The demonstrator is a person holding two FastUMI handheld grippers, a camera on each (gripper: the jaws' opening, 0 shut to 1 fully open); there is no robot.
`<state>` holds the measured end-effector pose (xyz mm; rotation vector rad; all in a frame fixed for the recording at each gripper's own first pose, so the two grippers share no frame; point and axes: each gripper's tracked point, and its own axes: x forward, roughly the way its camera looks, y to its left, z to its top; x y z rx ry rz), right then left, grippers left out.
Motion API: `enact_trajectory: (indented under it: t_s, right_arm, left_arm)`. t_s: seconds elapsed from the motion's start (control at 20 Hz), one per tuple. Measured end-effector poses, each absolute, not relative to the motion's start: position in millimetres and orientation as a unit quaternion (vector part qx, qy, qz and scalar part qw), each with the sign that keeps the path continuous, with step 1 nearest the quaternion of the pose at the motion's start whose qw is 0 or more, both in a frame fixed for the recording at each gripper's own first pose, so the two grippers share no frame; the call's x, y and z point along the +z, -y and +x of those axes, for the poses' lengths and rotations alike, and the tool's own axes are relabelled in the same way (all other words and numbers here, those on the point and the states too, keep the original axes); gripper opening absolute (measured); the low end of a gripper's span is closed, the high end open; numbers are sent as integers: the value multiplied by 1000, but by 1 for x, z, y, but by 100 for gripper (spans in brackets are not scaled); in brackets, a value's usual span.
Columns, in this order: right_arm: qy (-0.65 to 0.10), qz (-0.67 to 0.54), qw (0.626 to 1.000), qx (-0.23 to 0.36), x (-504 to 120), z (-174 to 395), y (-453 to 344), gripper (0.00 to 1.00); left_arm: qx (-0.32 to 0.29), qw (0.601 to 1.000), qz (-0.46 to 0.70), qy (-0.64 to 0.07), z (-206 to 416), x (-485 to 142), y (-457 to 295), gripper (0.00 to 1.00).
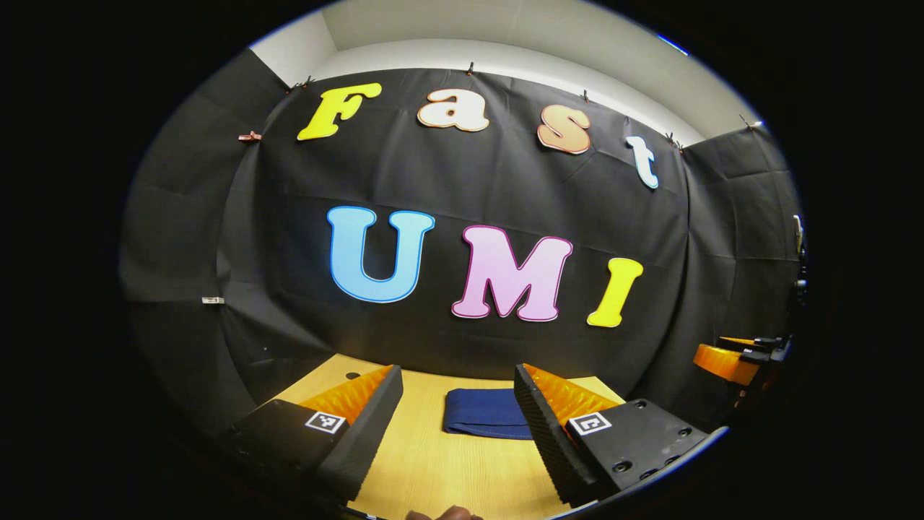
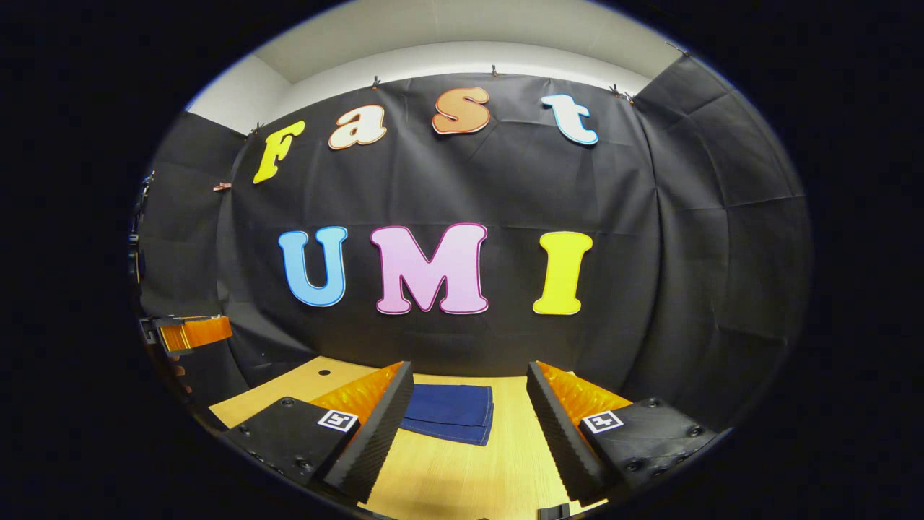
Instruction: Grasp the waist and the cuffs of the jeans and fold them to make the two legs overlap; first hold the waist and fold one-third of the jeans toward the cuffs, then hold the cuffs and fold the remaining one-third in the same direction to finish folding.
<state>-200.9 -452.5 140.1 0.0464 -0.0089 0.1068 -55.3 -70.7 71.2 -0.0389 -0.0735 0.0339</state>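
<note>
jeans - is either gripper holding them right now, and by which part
Nothing is held: the left gripper and right gripper are open, and the folded jeans lie on the table.

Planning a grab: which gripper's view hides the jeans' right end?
The left gripper: its finger covers the jeans there; the right gripper sees that end.

I see my left gripper: ridged wedge jaws, black screwed mounts, square tags; right gripper identical.
</note>
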Motion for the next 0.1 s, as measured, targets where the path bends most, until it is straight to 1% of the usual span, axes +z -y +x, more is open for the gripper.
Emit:
enact_trajectory:
  t_s: [0.1]
  right_arm:
    - [5,23,998,52,137,-206,450,96]
  left_arm:
    - [21,999,-21,35,-61,67,69,97]
